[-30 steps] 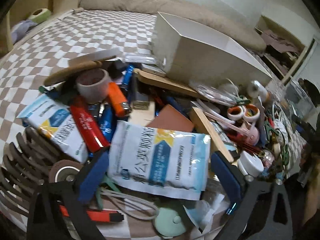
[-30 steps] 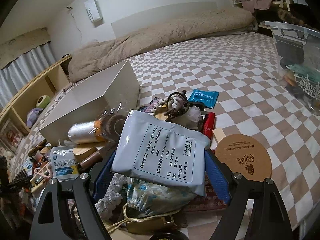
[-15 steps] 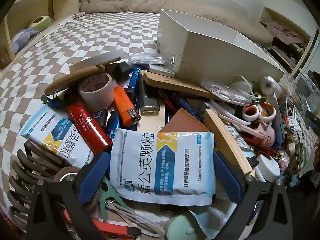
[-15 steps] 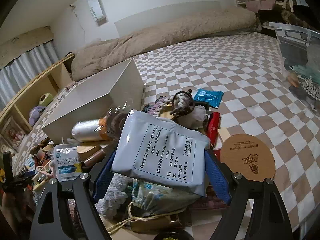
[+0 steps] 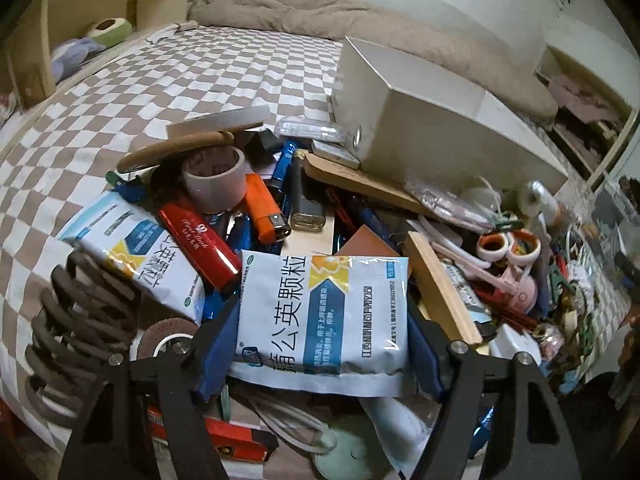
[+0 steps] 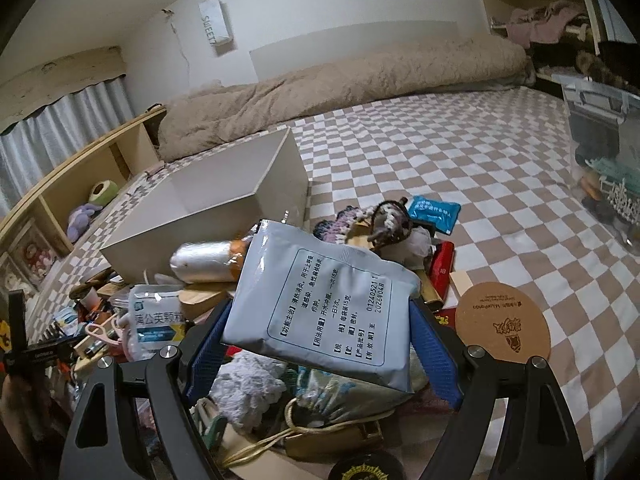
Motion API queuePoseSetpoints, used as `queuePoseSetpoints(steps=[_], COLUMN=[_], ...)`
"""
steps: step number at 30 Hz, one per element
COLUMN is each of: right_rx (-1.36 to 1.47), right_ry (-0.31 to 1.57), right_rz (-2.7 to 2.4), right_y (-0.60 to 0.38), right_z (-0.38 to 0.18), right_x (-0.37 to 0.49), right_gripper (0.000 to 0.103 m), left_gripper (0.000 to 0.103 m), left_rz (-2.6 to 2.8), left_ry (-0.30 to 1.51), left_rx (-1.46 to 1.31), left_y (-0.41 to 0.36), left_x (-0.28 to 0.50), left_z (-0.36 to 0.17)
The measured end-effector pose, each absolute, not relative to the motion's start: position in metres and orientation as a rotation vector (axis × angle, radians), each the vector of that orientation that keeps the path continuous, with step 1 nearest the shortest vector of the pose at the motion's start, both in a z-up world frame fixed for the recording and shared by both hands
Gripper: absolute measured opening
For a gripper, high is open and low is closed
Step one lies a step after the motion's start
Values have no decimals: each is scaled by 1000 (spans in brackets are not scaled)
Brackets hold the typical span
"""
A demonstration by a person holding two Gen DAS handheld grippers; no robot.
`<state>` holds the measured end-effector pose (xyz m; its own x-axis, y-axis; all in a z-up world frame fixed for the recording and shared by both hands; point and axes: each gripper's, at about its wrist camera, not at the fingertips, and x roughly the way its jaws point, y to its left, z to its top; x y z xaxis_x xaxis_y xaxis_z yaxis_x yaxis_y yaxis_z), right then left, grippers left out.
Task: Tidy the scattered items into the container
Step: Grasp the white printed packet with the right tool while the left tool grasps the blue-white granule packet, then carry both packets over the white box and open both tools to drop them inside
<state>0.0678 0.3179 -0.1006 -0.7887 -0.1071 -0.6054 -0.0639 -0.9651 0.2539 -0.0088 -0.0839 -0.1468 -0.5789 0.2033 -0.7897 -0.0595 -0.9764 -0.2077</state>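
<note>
Two medicine sachets are in our grippers: the right gripper (image 6: 320, 344) clamps one sachet (image 6: 320, 300) above the pile. The left gripper's (image 5: 324, 340) jaws are closing around another sachet (image 5: 324, 312) on the clutter. We count one white box (image 5: 432, 120) behind it.

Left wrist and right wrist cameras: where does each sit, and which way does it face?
Left wrist: on the left gripper, looking down at clutter; jaws closing around a medicine sachet.
Right wrist: on the right gripper, facing across the bed; fingers grip a grey sachet, lifted.
Shared: the white box and checkered sheet.
</note>
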Motion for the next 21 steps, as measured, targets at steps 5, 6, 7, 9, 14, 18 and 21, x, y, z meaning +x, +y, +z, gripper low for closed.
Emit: queuePoseSetpoints(steps=[5,6,7,9,14,18,21], right_rx=[986,981,976,971,961,937,900], right_ry=[-374,-366,-354,-337,-285,-237,-221], right_rz=[-2918,-2916,-2914,-2909,-2886,-2862,-2842], right_y=[305,302,298,292,274,259,250], right_z=[-93,-92,-91,-89,-84,-77,-67], right_x=[73,74,75,76,79,78,76], right_gripper=[85,85,85,85,85,85,85], left_gripper=[75,75,75,75,75,75,75], left_rz=[2699,2704,2707,2724,2753,2769,2768], left_ry=[-231,-236,-244,-249,-261,-262,-252], left_rx=[-1290,-1273,-1258,-1218,-1112,-1033,-976], left_y=[-80,-79,-79,-77,-71,-63,-54], left_x=[5,7,10,14,24,27,24], left_z=[-130,-126,-123,-113,-88,-68,-51])
